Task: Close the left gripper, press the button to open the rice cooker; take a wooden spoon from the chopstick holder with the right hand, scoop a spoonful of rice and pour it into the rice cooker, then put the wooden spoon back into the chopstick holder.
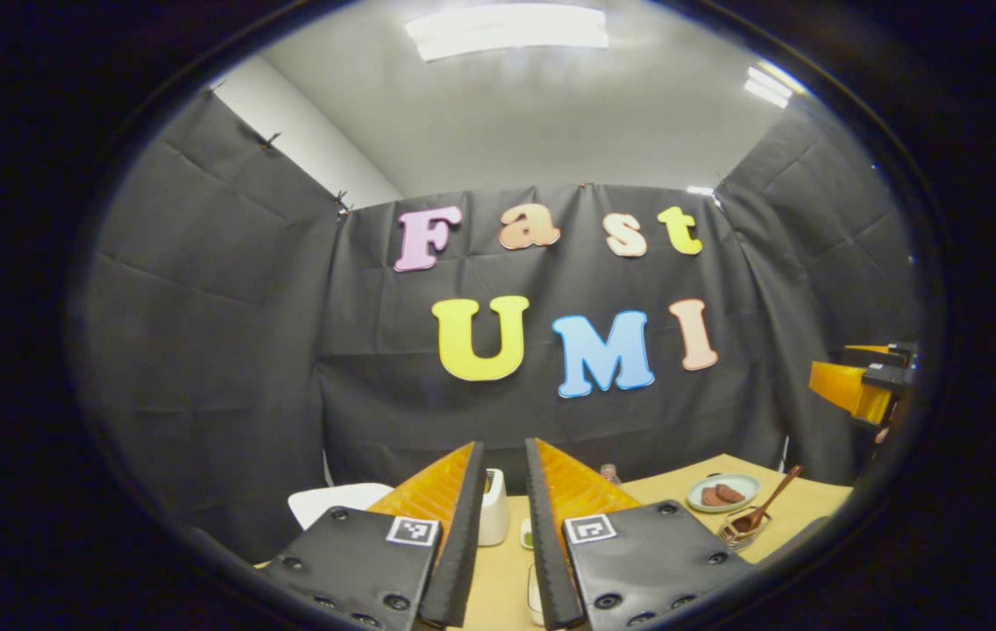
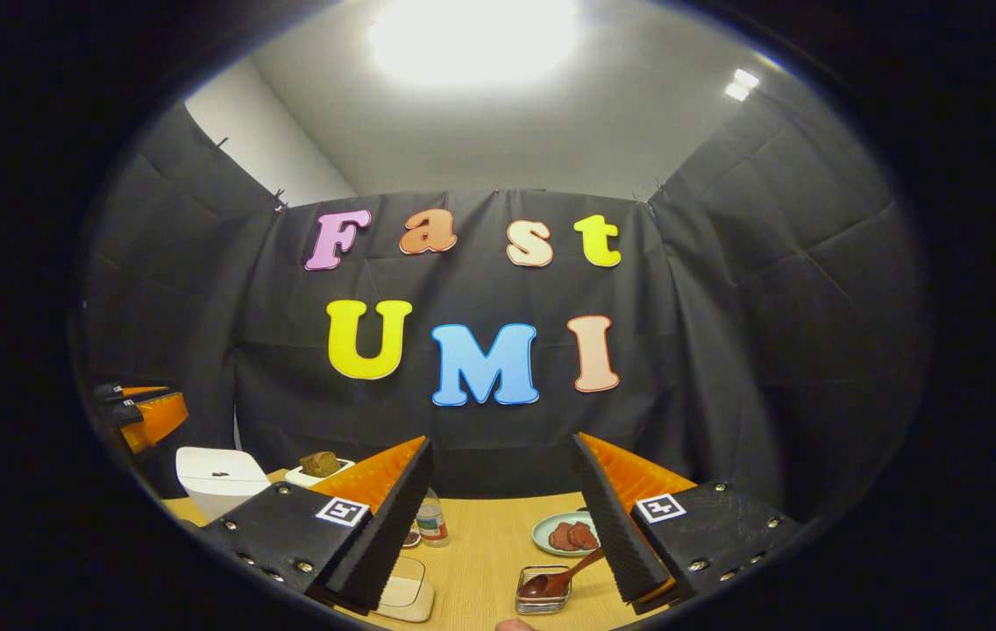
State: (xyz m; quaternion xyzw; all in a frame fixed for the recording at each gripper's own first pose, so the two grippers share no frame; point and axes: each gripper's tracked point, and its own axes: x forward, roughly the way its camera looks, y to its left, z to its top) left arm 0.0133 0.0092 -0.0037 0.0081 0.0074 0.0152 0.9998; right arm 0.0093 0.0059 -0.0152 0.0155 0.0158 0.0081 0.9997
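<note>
The white rice cooker (image 2: 219, 478) stands with its lid down at the table's left end in the right gripper view. A wooden spoon (image 2: 561, 580) leans in a small clear chopstick holder (image 2: 542, 599) just ahead of my right gripper (image 2: 501, 440), which is wide open and holds nothing. A shallow white container (image 2: 409, 599) lies near its left finger. My left gripper (image 1: 504, 447) hovers with only a narrow gap between its fingers, nothing in it, and a strip of white casing (image 1: 493, 510) shows through that gap. The left gripper view has the spoon (image 1: 771, 501) at far right.
A pale green plate (image 2: 544, 528) of reddish-brown pieces sits behind the holder. A small bottle (image 2: 432, 519) and a white dish (image 2: 319, 474) with a brown lump stand at the back of the wooden table (image 2: 480, 552). Black cloth walls close in on three sides.
</note>
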